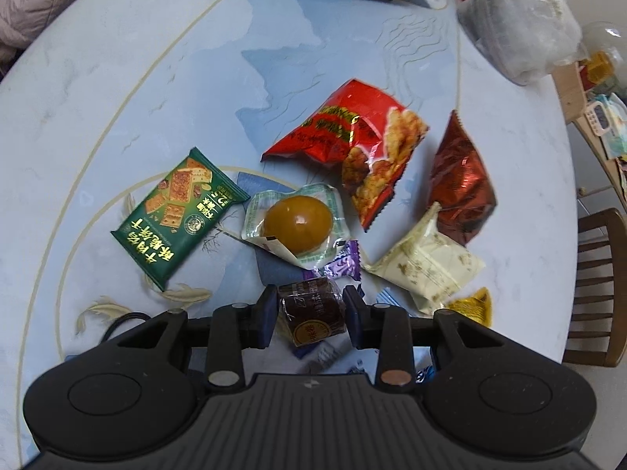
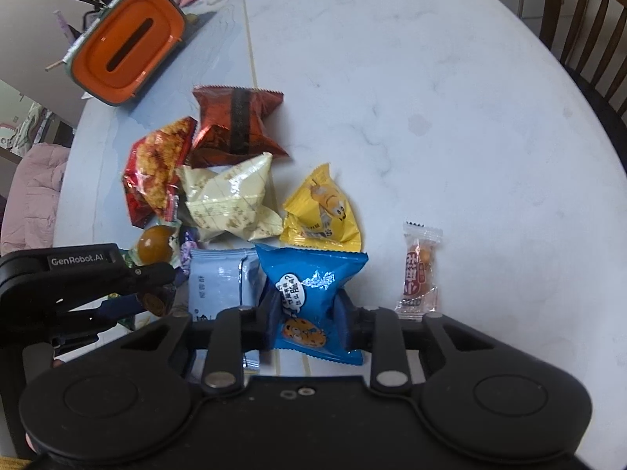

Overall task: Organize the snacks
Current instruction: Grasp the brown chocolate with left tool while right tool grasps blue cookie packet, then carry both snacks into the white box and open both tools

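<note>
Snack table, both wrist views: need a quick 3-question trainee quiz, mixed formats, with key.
1. True or false: the right gripper is closed on the blue snack pack.
2. What sits between the fingers of the left gripper?
A. the green cracker pack
B. the dark brown wrapped cube
C. the sealed egg pack
3. Fill in: in the right wrist view, the small clear-wrapped snack lies apart from the pile, to the ____ of the blue snack pack.

Key: 1 true; 2 B; 3 right.
</note>
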